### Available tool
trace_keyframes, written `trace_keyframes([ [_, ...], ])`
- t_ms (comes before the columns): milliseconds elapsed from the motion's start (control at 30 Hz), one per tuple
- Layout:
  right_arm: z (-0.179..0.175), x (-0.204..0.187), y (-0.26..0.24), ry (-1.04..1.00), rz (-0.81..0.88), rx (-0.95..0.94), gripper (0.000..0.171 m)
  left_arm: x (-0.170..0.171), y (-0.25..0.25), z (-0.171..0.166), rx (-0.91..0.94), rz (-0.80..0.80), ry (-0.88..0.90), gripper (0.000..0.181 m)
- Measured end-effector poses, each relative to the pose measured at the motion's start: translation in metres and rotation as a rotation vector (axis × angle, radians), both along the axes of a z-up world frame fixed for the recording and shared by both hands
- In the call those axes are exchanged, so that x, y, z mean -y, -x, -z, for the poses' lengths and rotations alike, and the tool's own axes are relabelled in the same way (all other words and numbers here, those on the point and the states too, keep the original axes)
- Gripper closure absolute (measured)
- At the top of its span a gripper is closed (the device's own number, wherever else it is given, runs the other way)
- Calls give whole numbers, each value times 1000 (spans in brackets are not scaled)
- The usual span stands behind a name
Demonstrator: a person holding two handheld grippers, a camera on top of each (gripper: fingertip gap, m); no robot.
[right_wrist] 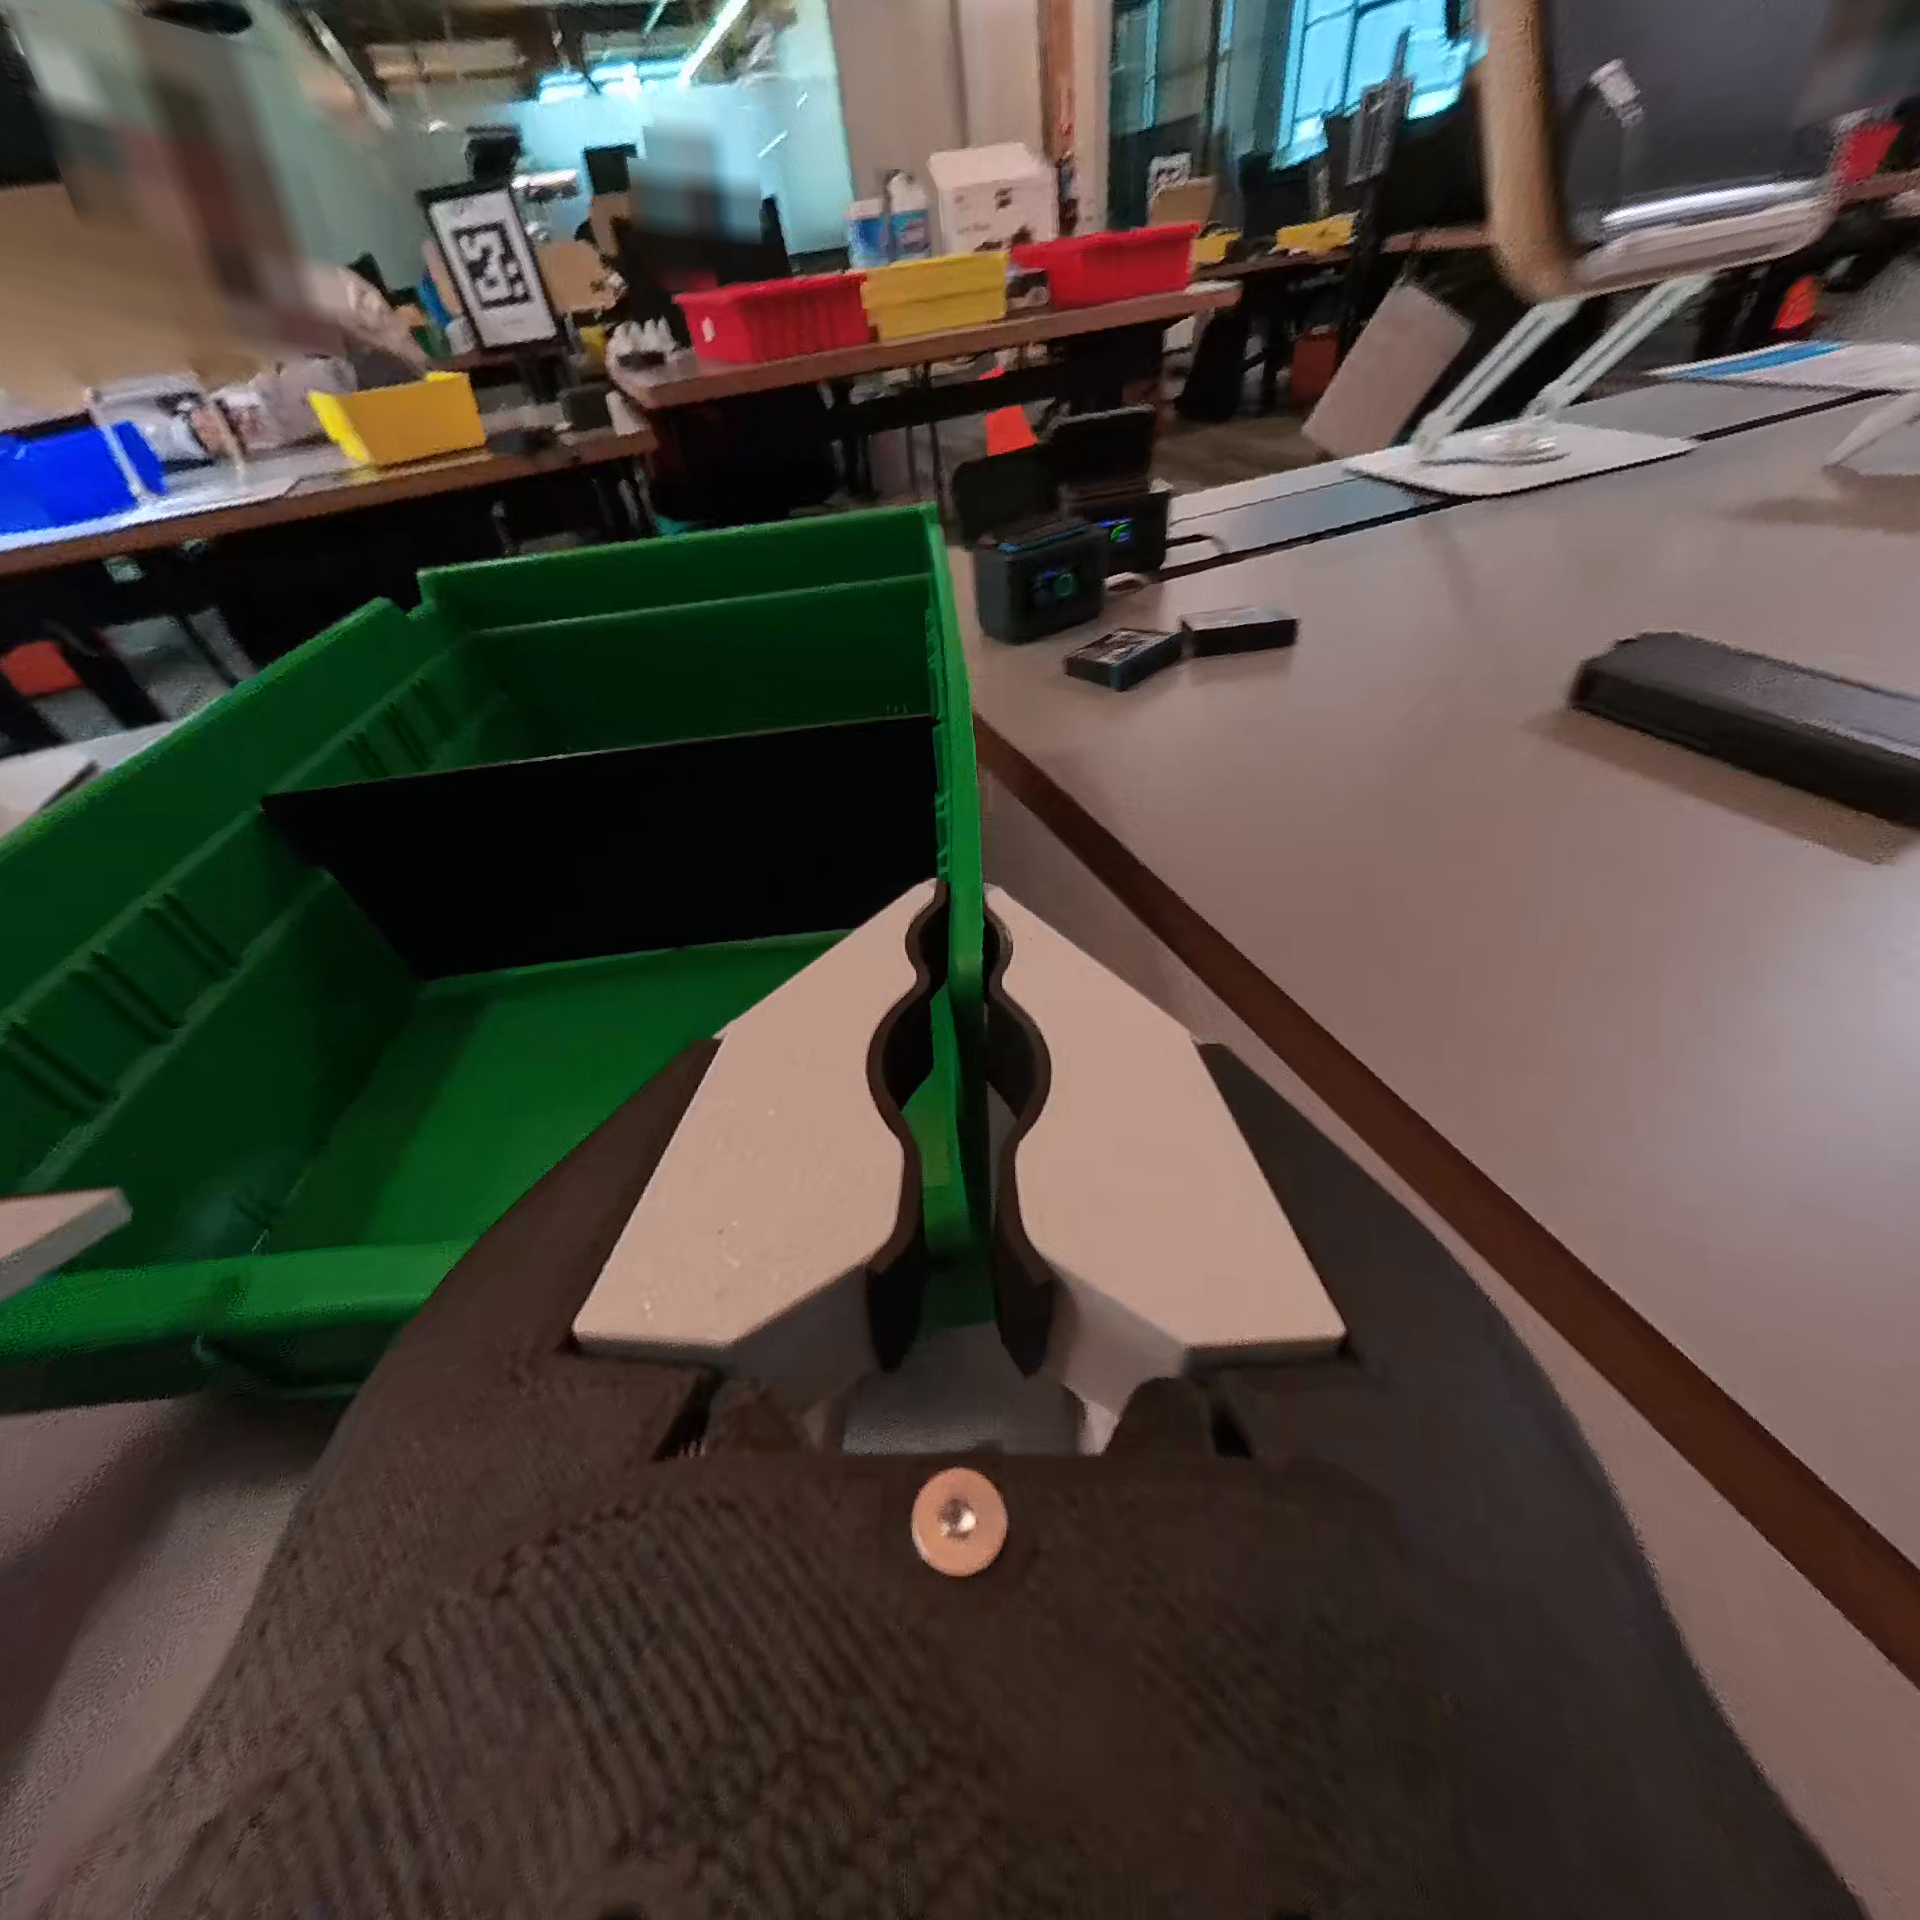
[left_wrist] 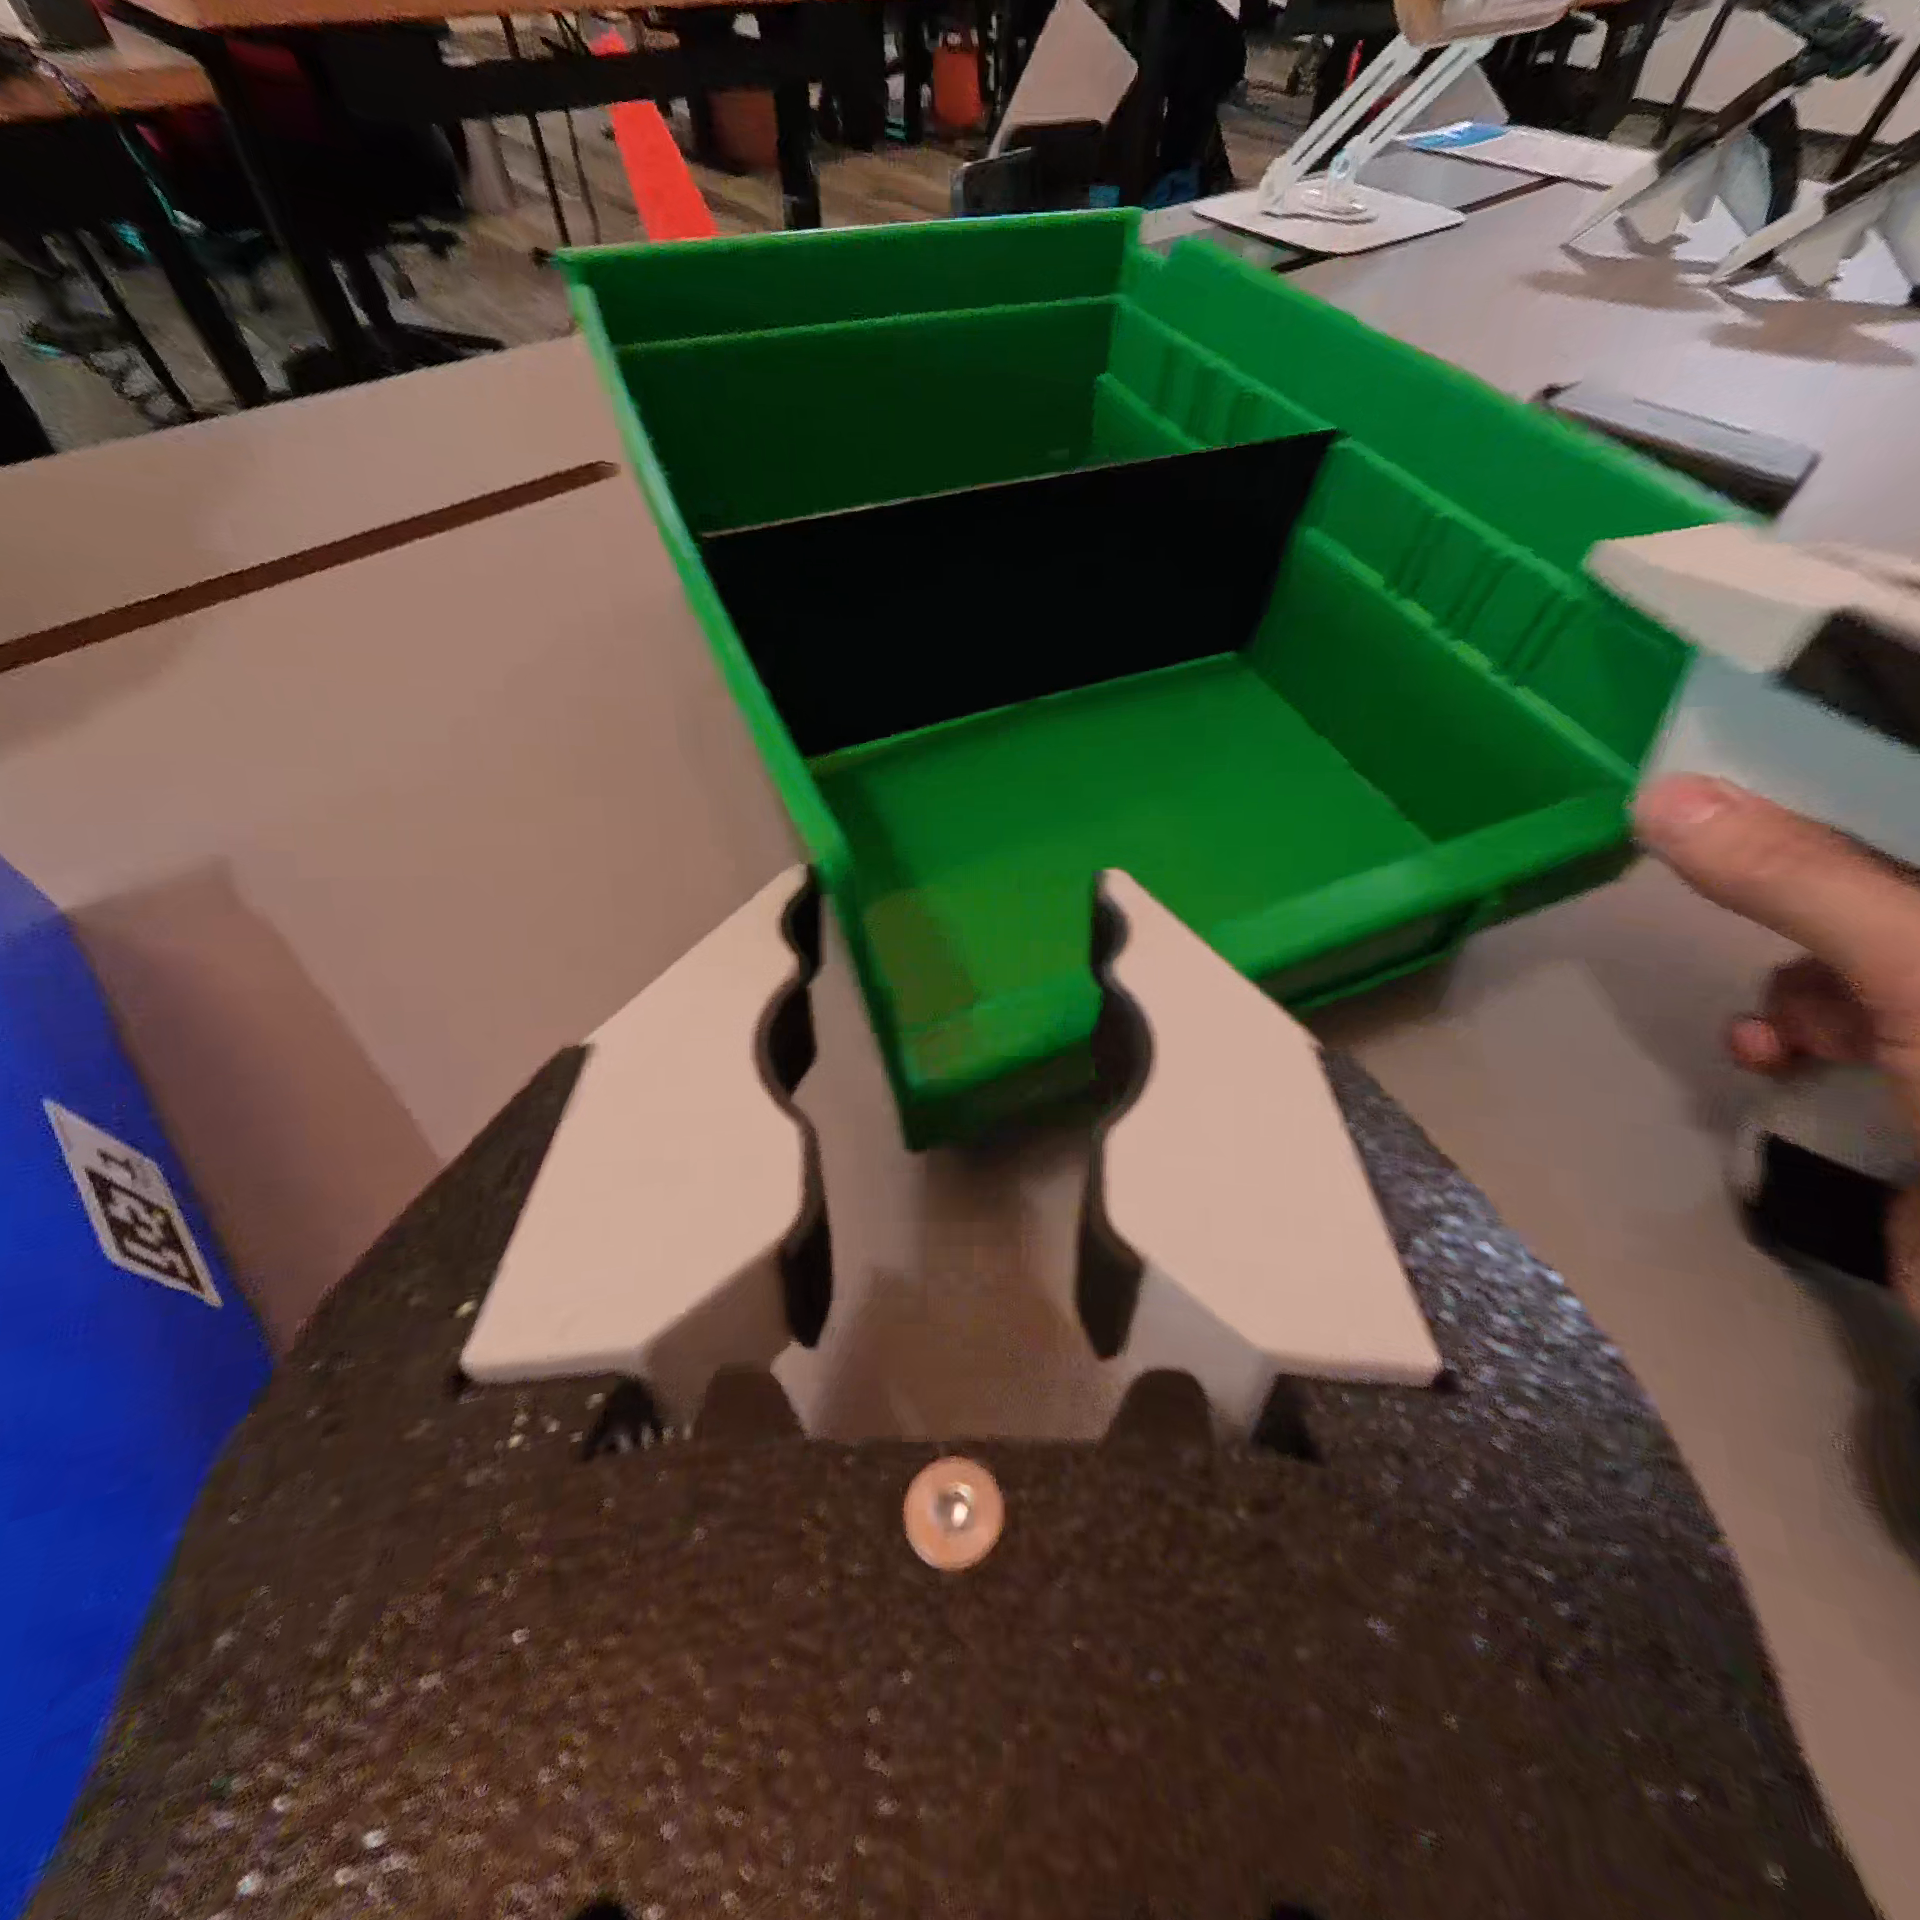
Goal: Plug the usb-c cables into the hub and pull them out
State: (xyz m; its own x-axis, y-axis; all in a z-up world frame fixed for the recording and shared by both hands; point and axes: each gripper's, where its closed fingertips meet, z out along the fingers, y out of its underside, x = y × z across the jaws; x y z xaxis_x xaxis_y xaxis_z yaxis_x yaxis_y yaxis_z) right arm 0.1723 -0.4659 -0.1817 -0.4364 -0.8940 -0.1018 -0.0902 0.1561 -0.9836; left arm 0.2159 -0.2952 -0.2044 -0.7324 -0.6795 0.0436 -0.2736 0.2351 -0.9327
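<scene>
Black speckled housing fills the bottom of the left wrist view, and ahead of it the left gripper stands with its grey fingers spread apart, nothing between them. Just beyond the fingertips sits a green bin on the grey table; its near corner lies in the gap between the fingers, though whether they touch it I cannot tell. A black divider crosses the bin beyond the fingertips, and the compartment on the near side shows only bare green floor. Left of the fingers stands a blue container with a white label. Right of the fingers, a hand holds the other gripper, blurred.

From the right wrist view, the right gripper is closed on the bin's side wall — the thin green edge runs up between the fingers. Right of those fingers lies a flat black device on the table; farther ahead lie small black battery-like blocks.

No usb-c cable or hub can be made out in either view.
</scene>
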Motion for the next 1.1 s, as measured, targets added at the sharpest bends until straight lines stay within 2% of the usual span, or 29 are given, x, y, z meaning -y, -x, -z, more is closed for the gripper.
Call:
trace_keyframes([
  [67,1,-6,-17,7,-42,-44,165,-4,13,-16,-29,36,-10,99],
  [100,1,-12,-23,26,-78,-79,143,-9,25,-29,-26,75,-2,94],
  [167,-6,-17,-20,86,-64,-138,97,-29,57,-60,0,204,58,109],
  [200,-17,-19,-15,135,-45,-137,82,-48,66,-77,9,228,98,112],
  [233,-34,-25,-11,199,-37,-100,78,-70,74,-92,16,248,145,114],
  [300,-67,-54,-14,276,-114,-34,81,-124,71,-101,50,223,138,114],
  [367,-86,-104,-20,237,-261,-7,81,-198,40,-84,104,35,8,106],
  [433,-83,-174,-27,180,-496,-17,93,-278,9,-62,108,-200,-72,93],
  [500,-53,-249,-29,92,-793,-179,94,-330,-3,-37,35,-328,-81,91],
  [533,-39,-276,-28,61,-892,-255,97,-338,-1,-25,-12,-314,-64,104],
  [567,-28,-292,-32,60,-912,-296,106,-341,2,-16,-50,-298,-37,110],
  [633,-6,-311,-40,104,-918,-374,116,-342,1,-2,-56,-291,-40,110],
  [700,-17,-334,-37,45,-1002,-308,131,-358,-5,5,-12,-361,-136,106],
  [767,-7,-331,-39,101,-948,-385,129,-371,-5,-9,76,-424,-136,104],
  [833,0,-328,-38,196,-892,-443,107,-374,3,-23,143,-448,-92,104],
  [867,-1,-332,-37,204,-893,-436,103,-374,10,-27,184,-451,-102,104],
  [1000,3,-337,-36,223,-869,-458,107,-394,32,-54,432,-556,-142,116],
  [1067,18,-337,-35,241,-860,-523,109,-393,34,-50,408,-565,-82,118],
  [1100,24,-338,-35,255,-855,-543,117,-389,31,-38,358,-547,-74,117],
])
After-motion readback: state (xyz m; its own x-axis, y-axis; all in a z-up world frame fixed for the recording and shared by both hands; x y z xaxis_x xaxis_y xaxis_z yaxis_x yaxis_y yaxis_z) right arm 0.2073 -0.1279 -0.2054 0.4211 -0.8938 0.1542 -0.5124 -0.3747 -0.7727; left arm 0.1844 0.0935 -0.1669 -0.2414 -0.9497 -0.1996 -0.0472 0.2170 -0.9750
